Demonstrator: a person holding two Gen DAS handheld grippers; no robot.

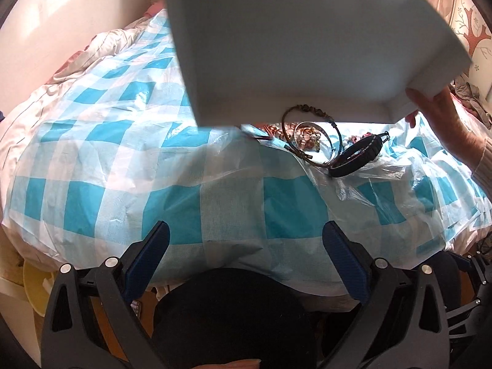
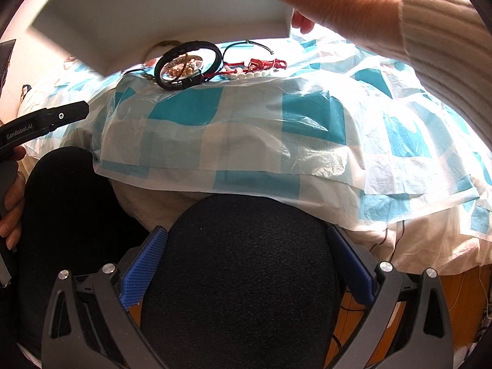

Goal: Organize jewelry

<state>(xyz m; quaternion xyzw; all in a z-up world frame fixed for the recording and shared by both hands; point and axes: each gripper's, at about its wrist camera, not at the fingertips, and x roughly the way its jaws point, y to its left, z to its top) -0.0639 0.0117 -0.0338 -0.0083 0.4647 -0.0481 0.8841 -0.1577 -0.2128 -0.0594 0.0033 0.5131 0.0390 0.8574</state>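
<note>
Left wrist view: big white box (image 1: 292,40) held tilted above the jewelry pile (image 1: 310,136), a bare hand (image 1: 442,117) with a knit cuff pinching its right corner. Under the box's lower edge: a thin olive hoop (image 1: 303,113), a black bangle (image 1: 356,160), coppery bits with pearls in the middle. All of it sits on a blue-and-white checked sheet (image 1: 153,169) spread over the bed, clear plastic film crinkled just beside the bangle.

Right wrist view adds stuff hidden from the other side: a red cord piece (image 2: 264,64) and a row of white beads (image 2: 246,75) lying right of the black bangle (image 2: 187,64), plus a thin black open loop behind them. Also shows the other gripper's body poking in at the left edge with fingers wrapped round its handle (not visible from the left camera at all). Same hand (image 2: 332,3) on the box (image 2: 147,9) corner, cream sleeve filling the upper right.

Left gripper (image 1: 246,230): jaws spread wide, nothing between them, hovering at the near edge of the bed. Right gripper (image 2: 246,236): jaws wide apart too, gripping nothing, a dark-clad knee filling the gap.

Plenty of bare checked sheet between jaws and pile. Sheet edge hangs over the bed's near side; box rim sits low over the far part of the pile.
</note>
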